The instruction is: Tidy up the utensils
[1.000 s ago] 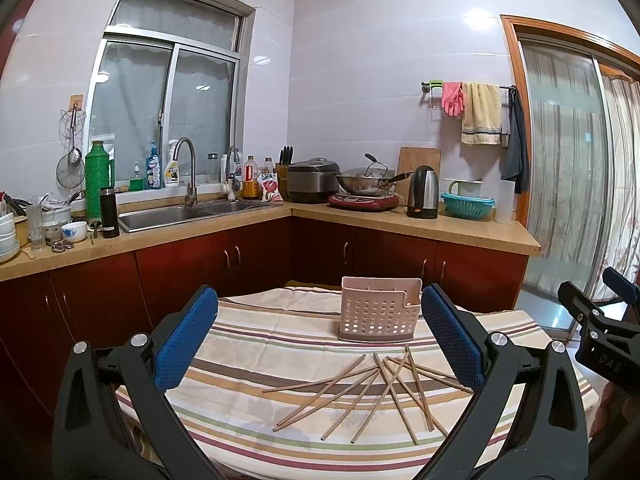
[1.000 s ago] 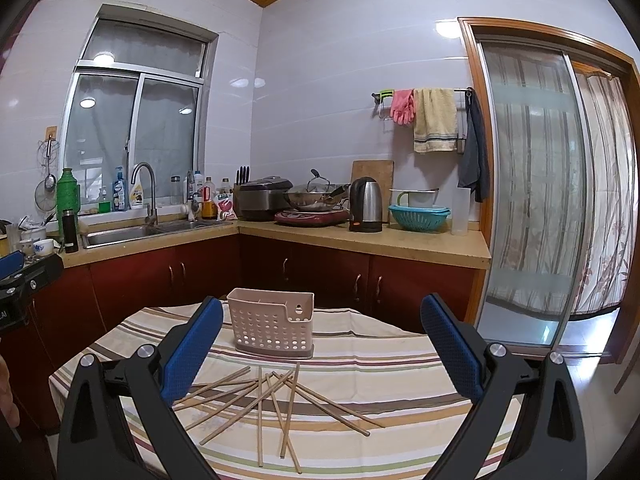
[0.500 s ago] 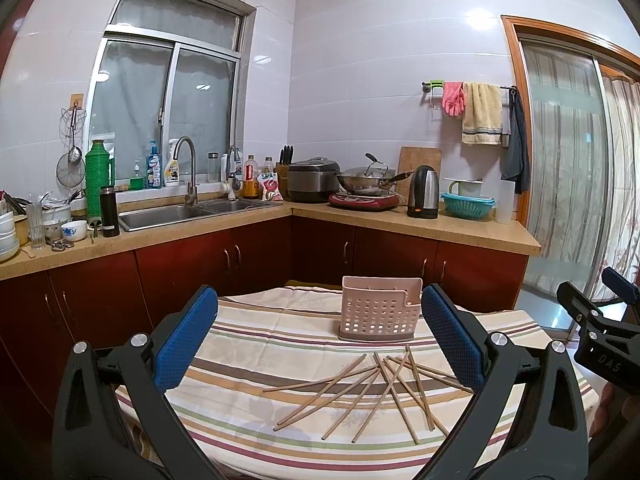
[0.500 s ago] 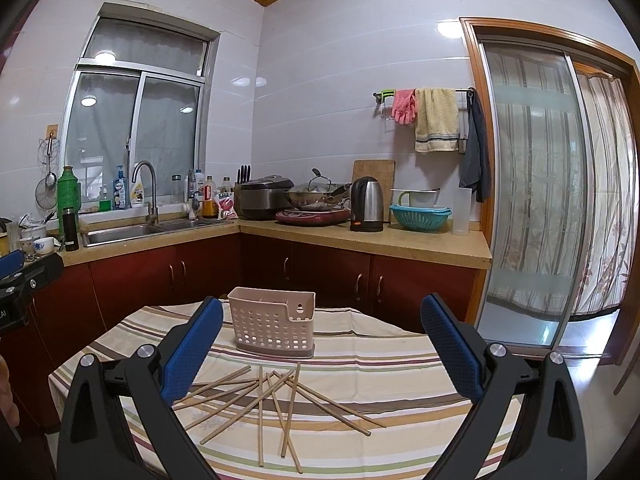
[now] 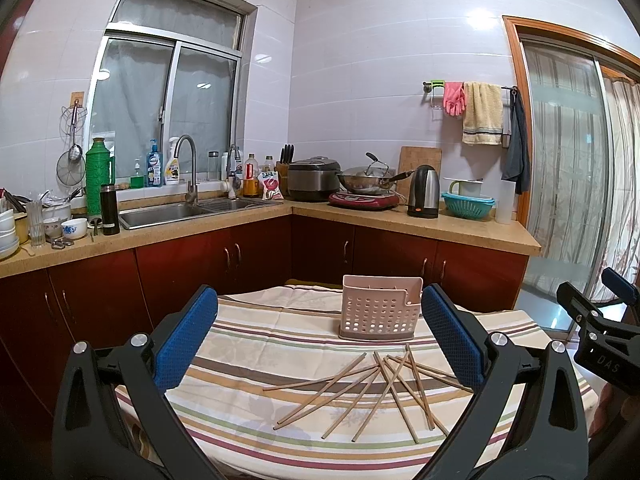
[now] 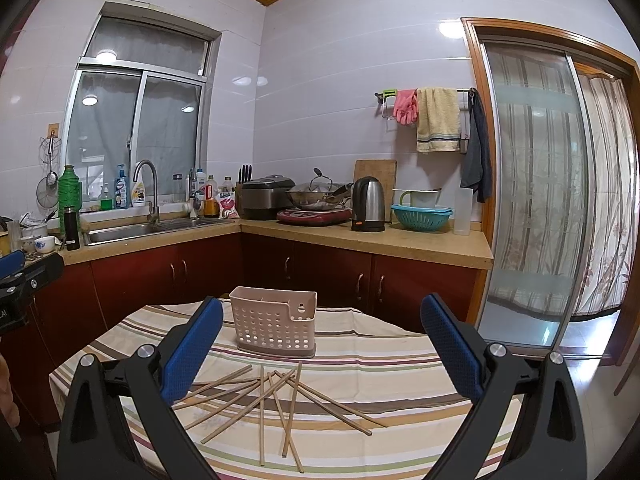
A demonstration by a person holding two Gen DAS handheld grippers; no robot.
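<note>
Both grippers hang above the near side of the table with their blue-padded fingers spread wide and nothing between them. The left gripper (image 5: 318, 344) frames the chopsticks (image 5: 372, 390) between its fingers, toward the right one, ahead and below; the right gripper (image 6: 320, 350) sees the same chopsticks (image 6: 276, 400) ahead and below, toward its left finger. So the pile lies between the 2 grippers, and I cannot tell which is nearer.

The sticks lie flat on the striped tablecloth (image 5: 280, 344), crossed and fanned, most with their long axes running away from the fingers at mixed slants. A grasp will likely need the fingers turned across 1 stick's axis, and an outlying stick at the fan's edge looks easier to take than the tangled middle.

Just beyond the pile stands the pink perforated utensil holder (image 5: 380, 308), upright, apart from the sticks. Around the pile the cloth gives open room on both sides; the table's near edge lies close under the grippers, so a nudged stick could roll off.
</note>
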